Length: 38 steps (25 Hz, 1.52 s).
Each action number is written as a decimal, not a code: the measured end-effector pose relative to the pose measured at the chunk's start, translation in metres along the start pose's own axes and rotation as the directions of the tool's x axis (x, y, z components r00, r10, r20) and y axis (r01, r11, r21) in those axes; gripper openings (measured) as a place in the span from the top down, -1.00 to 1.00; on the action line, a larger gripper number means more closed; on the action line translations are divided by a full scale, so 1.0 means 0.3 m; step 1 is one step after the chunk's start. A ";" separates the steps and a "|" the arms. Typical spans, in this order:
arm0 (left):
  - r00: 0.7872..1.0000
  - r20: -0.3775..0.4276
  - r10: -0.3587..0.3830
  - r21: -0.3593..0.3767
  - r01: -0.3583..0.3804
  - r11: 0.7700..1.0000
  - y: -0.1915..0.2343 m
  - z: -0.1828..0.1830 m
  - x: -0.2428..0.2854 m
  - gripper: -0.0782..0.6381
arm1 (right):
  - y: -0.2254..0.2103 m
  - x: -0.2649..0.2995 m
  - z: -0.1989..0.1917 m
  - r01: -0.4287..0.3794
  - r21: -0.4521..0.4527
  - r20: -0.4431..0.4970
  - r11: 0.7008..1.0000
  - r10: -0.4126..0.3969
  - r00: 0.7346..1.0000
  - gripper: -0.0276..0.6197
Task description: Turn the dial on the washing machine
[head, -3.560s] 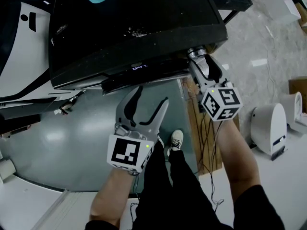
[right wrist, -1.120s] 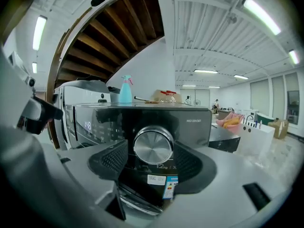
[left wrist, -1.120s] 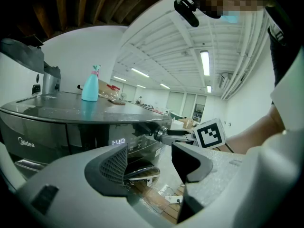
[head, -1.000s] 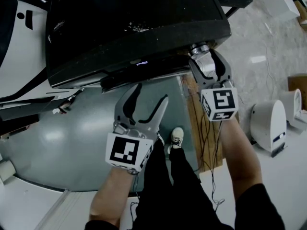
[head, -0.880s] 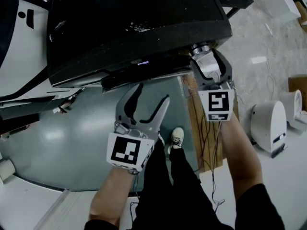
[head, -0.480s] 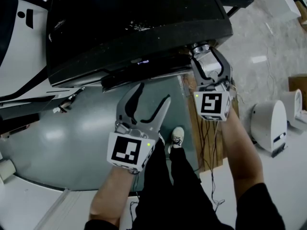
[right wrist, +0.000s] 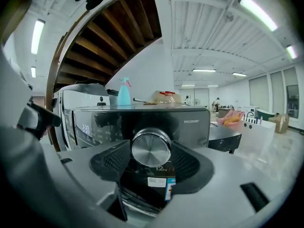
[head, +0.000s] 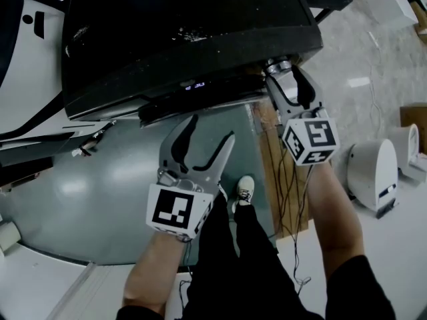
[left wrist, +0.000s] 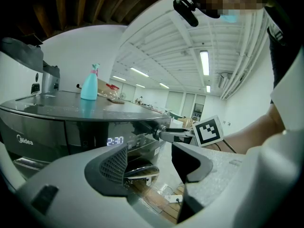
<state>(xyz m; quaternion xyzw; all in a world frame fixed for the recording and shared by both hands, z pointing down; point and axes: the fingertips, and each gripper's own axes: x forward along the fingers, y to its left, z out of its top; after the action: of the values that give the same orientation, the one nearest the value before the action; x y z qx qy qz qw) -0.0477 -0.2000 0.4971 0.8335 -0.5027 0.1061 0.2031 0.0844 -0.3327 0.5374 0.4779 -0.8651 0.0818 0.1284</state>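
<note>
A: While your R claw (head: pixel 285 79) sits up against the washer (head: pixel 187 39), where's the dial for you?

B: The dial (right wrist: pixel 151 147) is on the front panel, at the R end just under the top edge. The lit clock (left wrist: pixel 115 140) is to its left. It's a round silver knob, and it's right btwn your R pads.

A: So are you pinching it?

B: Yes. Your R jaws have just been closing in on it. Both ribbed pads now touch the knob's rim, one on each side, and they stand wide around it.

A: And your L claw (head: pixel 212 135)?

B: It's spread, w/ nothing btwn the tips. You hold it lower than the R one and to its left, apart from the panel. Its tips point at the machine's front, below the clock.

A: Anything else near you?

B: A blue spray bottle (right wrist: pixel 124 92) stands upright on the washer's top. Your shoe (head: pixel 245 193) shows on the floor below, btwn the two claws.
</note>
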 end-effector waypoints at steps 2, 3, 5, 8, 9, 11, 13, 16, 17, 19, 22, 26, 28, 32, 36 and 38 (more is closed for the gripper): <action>1.000 0.000 -0.001 0.000 0.001 1.000 -0.002 -0.001 0.001 0.02 | 0.001 0.001 0.002 0.001 0.008 0.003 1.000 -0.001 1.000 0.07; 1.000 0.001 -0.001 -0.001 0.001 1.000 -0.003 -0.001 0.002 0.02 | 0.002 0.001 0.003 0.000 0.007 0.003 1.000 0.000 1.000 0.06; 1.000 0.001 -0.001 0.000 0.001 1.000 -0.004 -0.002 0.003 0.02 | 0.005 0.002 0.002 0.000 0.002 0.002 1.000 0.000 1.000 0.05; 1.000 0.003 0.000 0.000 0.000 1.000 -0.004 0.000 0.004 0.02 | 0.005 0.002 0.003 0.004 -0.010 0.001 1.000 -0.004 1.000 0.04; 1.000 0.003 0.001 -0.001 0.000 1.000 -0.003 0.000 0.003 0.02 | 0.005 0.002 0.003 0.006 -0.017 0.000 1.000 -0.006 1.000 0.04; 1.000 0.003 0.000 -0.001 0.000 1.000 -0.004 -0.001 0.003 0.02 | 0.005 0.003 0.004 0.007 -0.032 -0.002 0.999 -0.007 1.000 0.03; 1.000 0.004 0.000 -0.001 0.000 1.000 -0.004 -0.001 0.003 0.02 | 0.007 0.003 0.004 0.006 -0.048 -0.005 0.999 -0.006 1.000 0.03; 1.000 0.005 0.001 -0.002 -0.001 1.000 -0.003 -0.002 0.003 0.02 | 0.011 0.003 0.004 0.005 -0.072 -0.007 0.997 -0.006 1.000 0.04; 1.000 0.004 0.002 -0.003 -0.002 1.000 -0.003 -0.002 0.003 0.02 | 0.011 0.003 0.004 0.005 -0.081 -0.008 0.997 -0.006 1.000 0.04; 1.000 0.002 0.002 -0.004 -0.002 1.000 -0.004 -0.002 0.003 0.02 | 0.012 0.004 0.005 0.006 -0.108 -0.007 0.994 -0.007 1.000 0.04; 1.000 0.001 0.002 -0.004 -0.002 1.000 -0.003 0.000 0.005 0.02 | 0.021 0.005 0.012 0.022 -0.213 -0.019 0.977 -0.026 0.999 0.04; 1.000 0.002 0.002 -0.005 -0.002 1.000 -0.004 0.003 0.010 0.02 | 0.035 0.001 0.004 0.044 -0.443 -0.062 0.895 -0.079 0.995 0.04; 1.000 0.000 0.002 -0.007 -0.002 1.000 -0.003 -0.001 0.012 0.02 | 0.044 0.005 -0.002 0.045 -0.524 -0.060 0.850 -0.090 0.994 0.05; 1.000 -0.003 -0.001 -0.005 0.001 1.000 -0.006 -0.008 0.016 0.02 | 0.039 0.011 -0.011 0.065 -0.585 -0.050 0.809 -0.116 0.992 0.08; 1.000 -0.005 0.000 -0.009 0.000 1.000 -0.007 -0.010 0.018 0.02 | 0.037 0.010 -0.012 0.078 -0.547 -0.044 0.833 -0.121 0.992 0.09; 1.000 -0.006 0.001 -0.009 -0.001 1.000 -0.006 -0.008 0.020 0.02 | 0.035 0.009 -0.009 0.071 -0.483 -0.050 0.873 -0.109 0.993 0.09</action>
<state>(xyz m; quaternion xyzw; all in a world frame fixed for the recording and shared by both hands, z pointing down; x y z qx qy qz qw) -0.0431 -0.2030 0.5011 0.8321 -0.5030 0.1063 0.2082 0.0744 -0.3286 0.5407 0.4673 -0.8297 -0.1232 0.2793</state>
